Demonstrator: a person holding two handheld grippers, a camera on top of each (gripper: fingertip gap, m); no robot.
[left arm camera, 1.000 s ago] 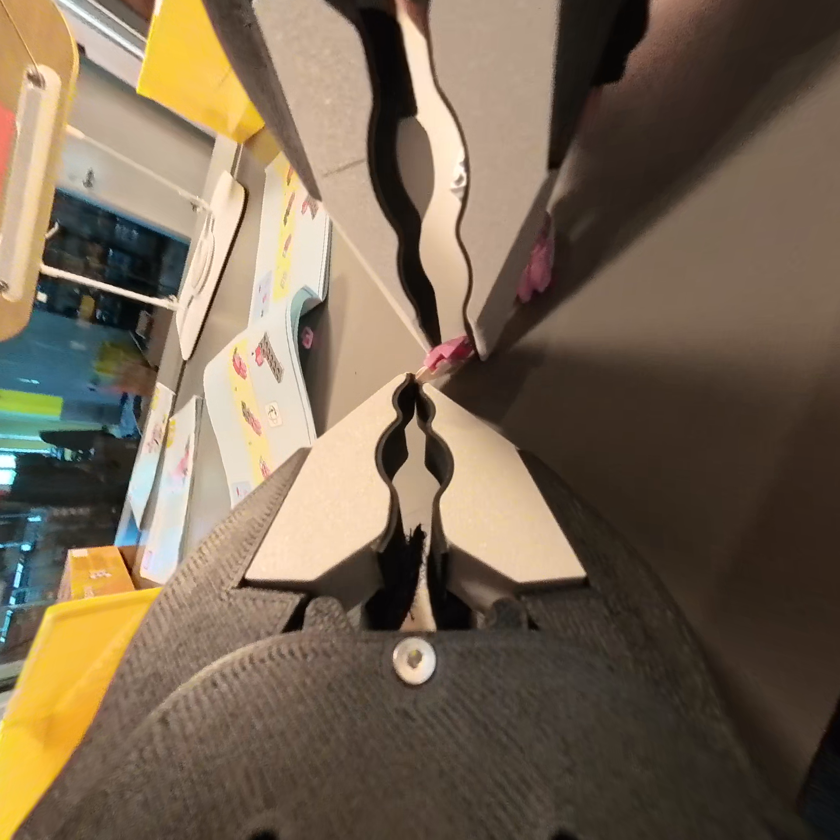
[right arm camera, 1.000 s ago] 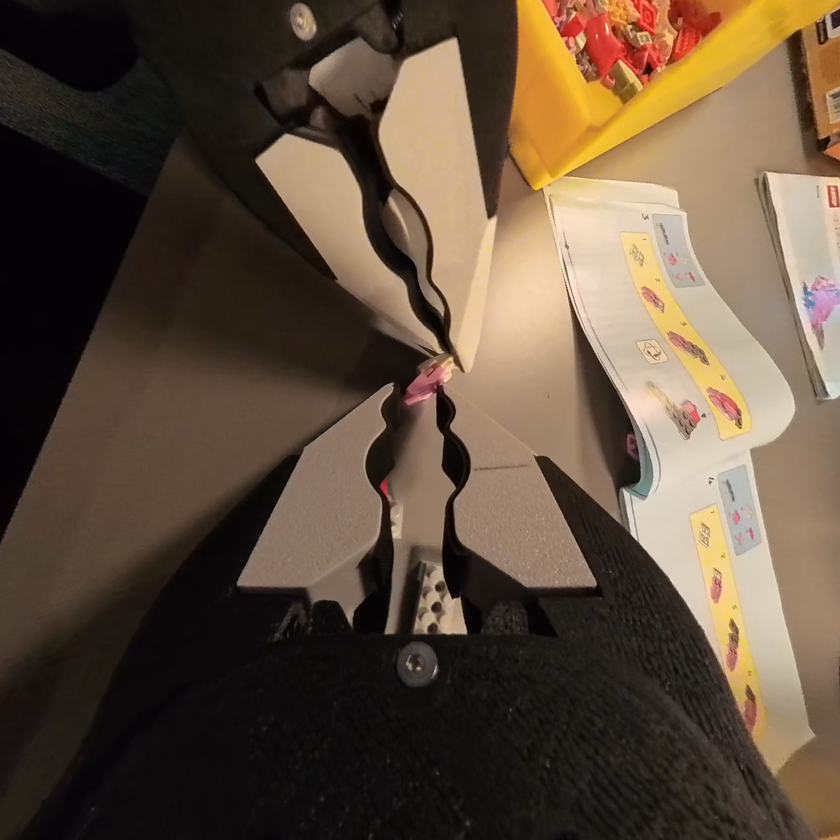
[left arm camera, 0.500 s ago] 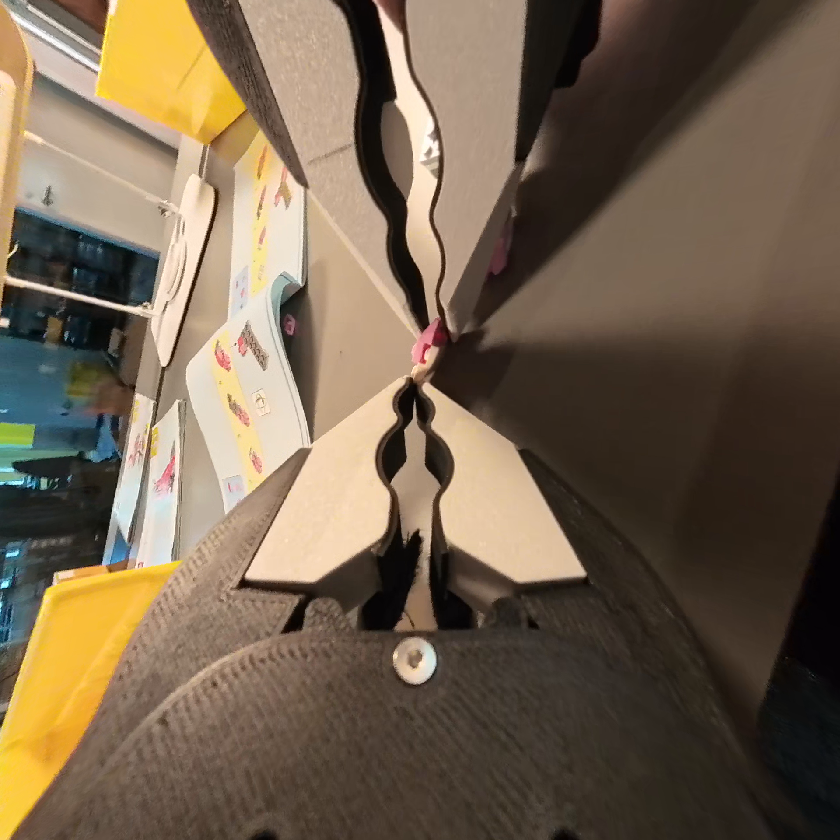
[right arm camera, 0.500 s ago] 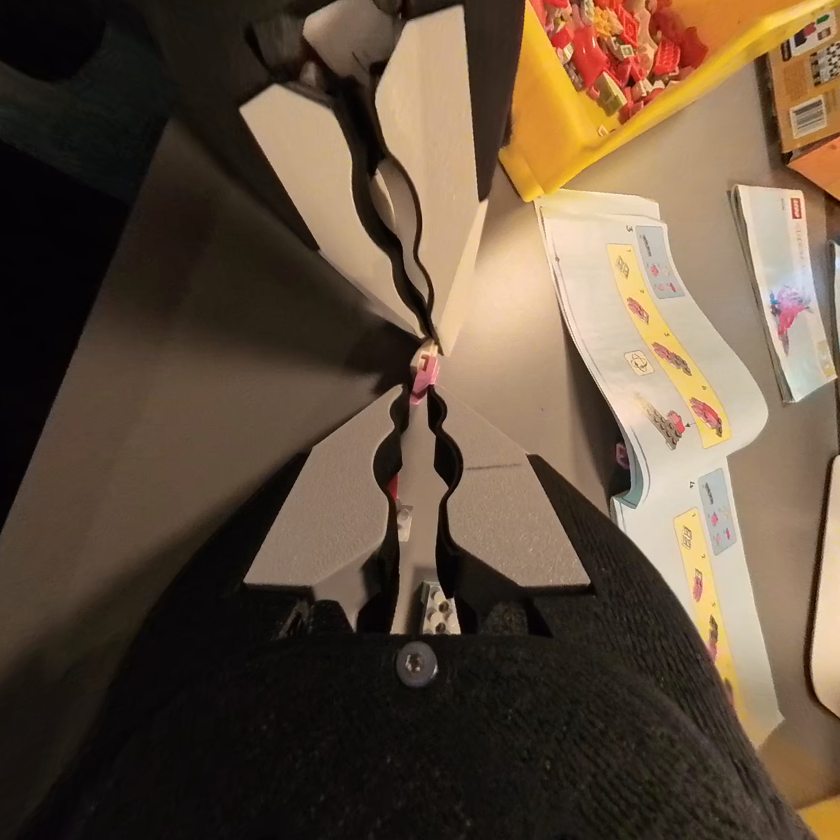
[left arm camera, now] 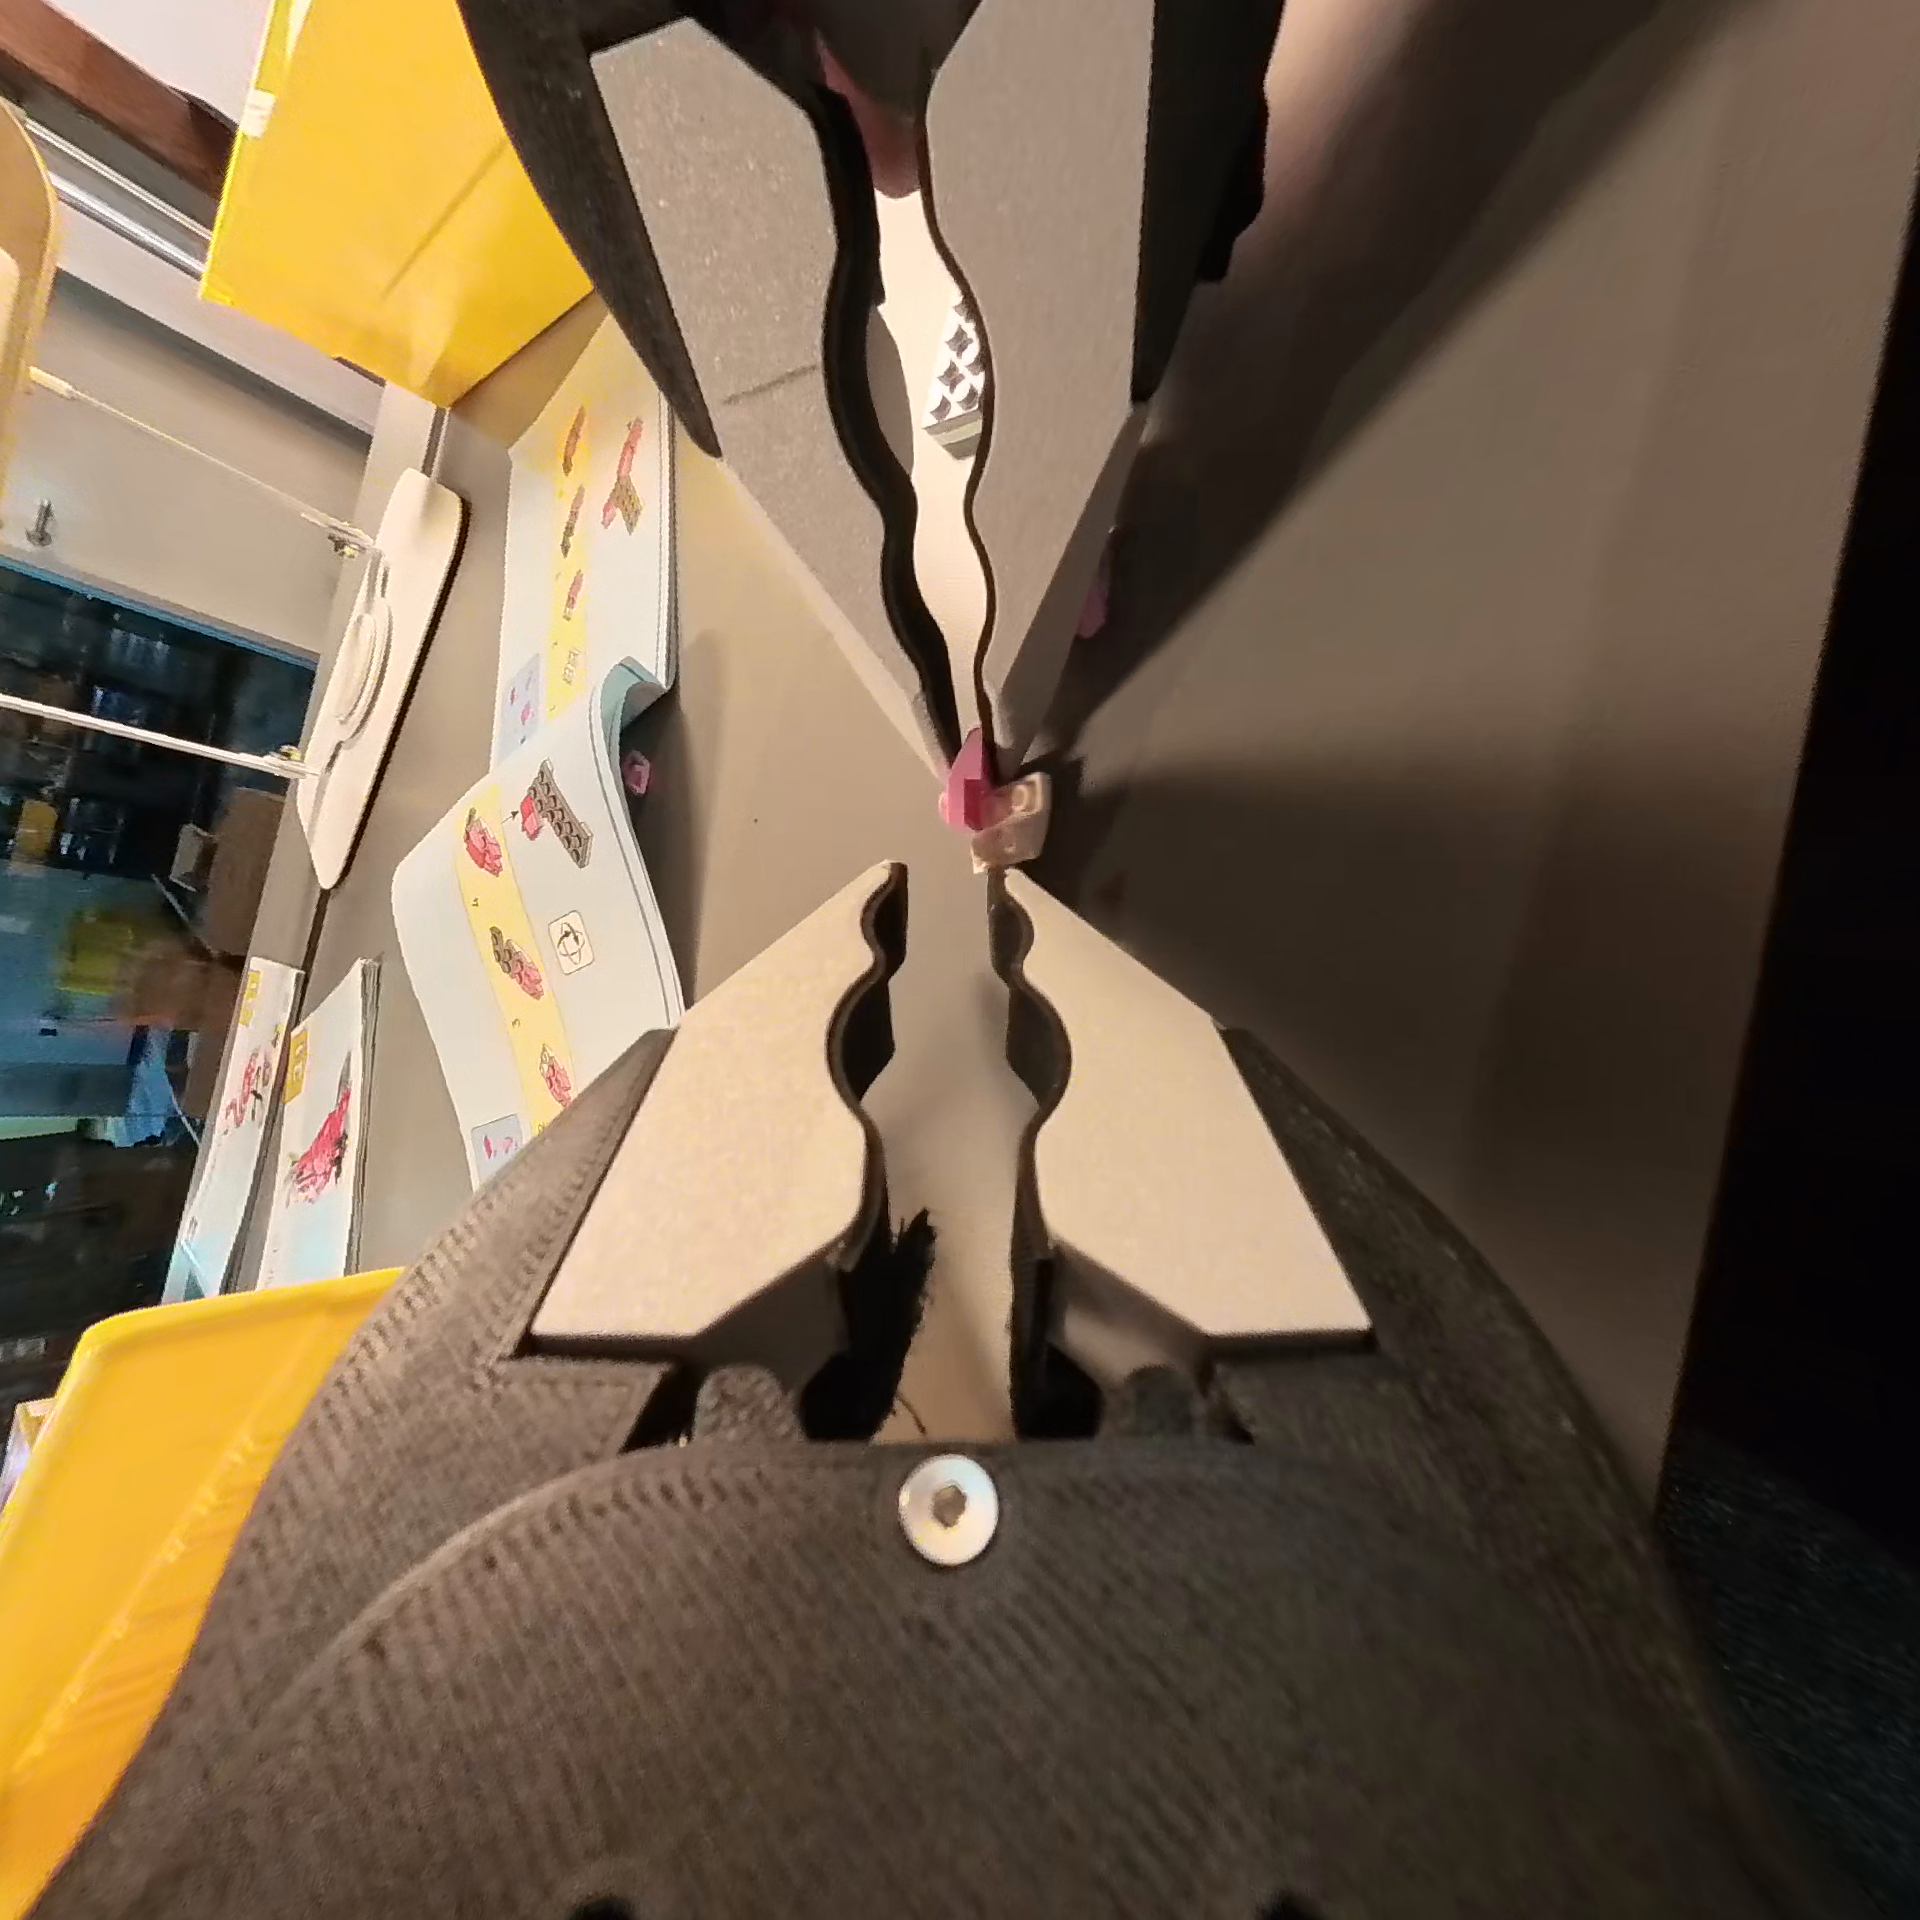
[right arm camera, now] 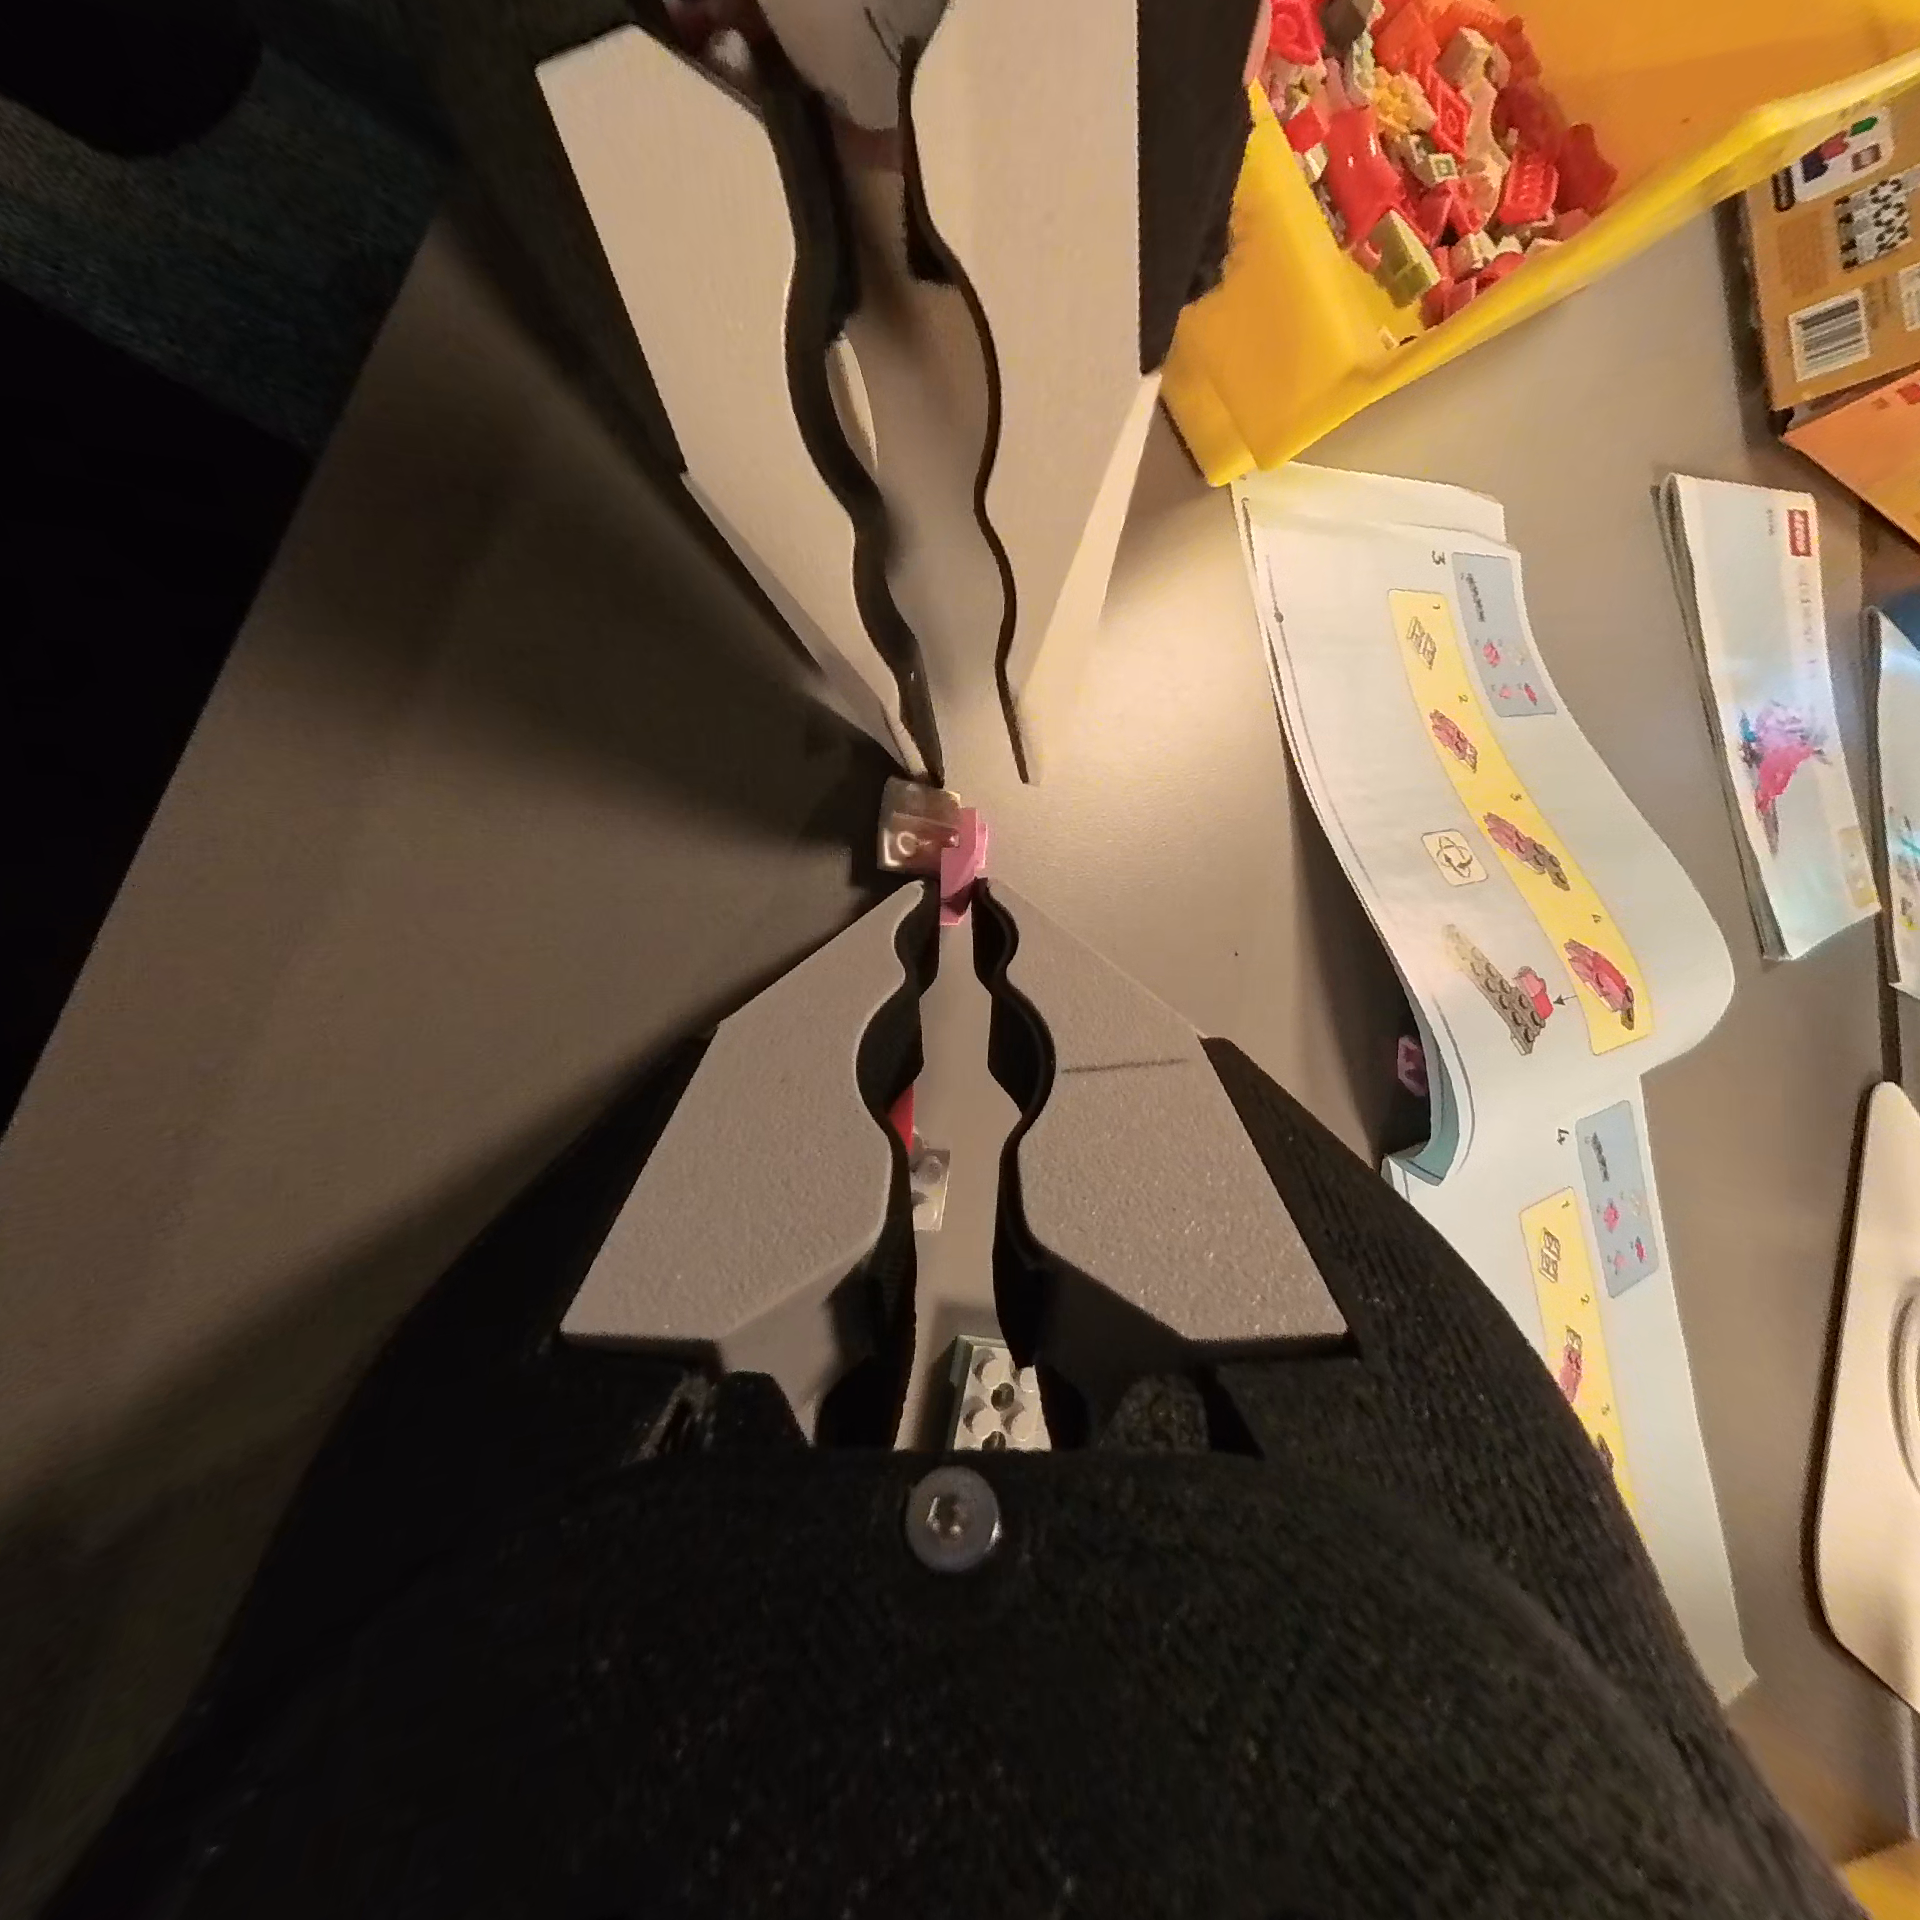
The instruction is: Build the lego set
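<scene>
Between the two grippers, tip to tip above the counter (right arm camera: 312,935), sits a small pink brick (right arm camera: 964,847) joined to a tan brick (right arm camera: 909,836). Right gripper (right arm camera: 951,914) jaws are clamped on the pink brick. Left gripper (left arm camera: 945,878) jaws stand apart, one tip just beside the tan brick, not gripping. The pair looks already joined. Around: open booklet (right arm camera: 1475,790), yellow bin (right arm camera: 1351,343) of bricks, loose grey brick (right arm camera: 992,1403).

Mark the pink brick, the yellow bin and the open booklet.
Pink brick (right arm camera: 964,854): right wrist view, its side face.
Yellow bin (right arm camera: 1288,343): right wrist view, outer wall.
Open booklet (right arm camera: 1621,790): right wrist view, upper page.
</scene>
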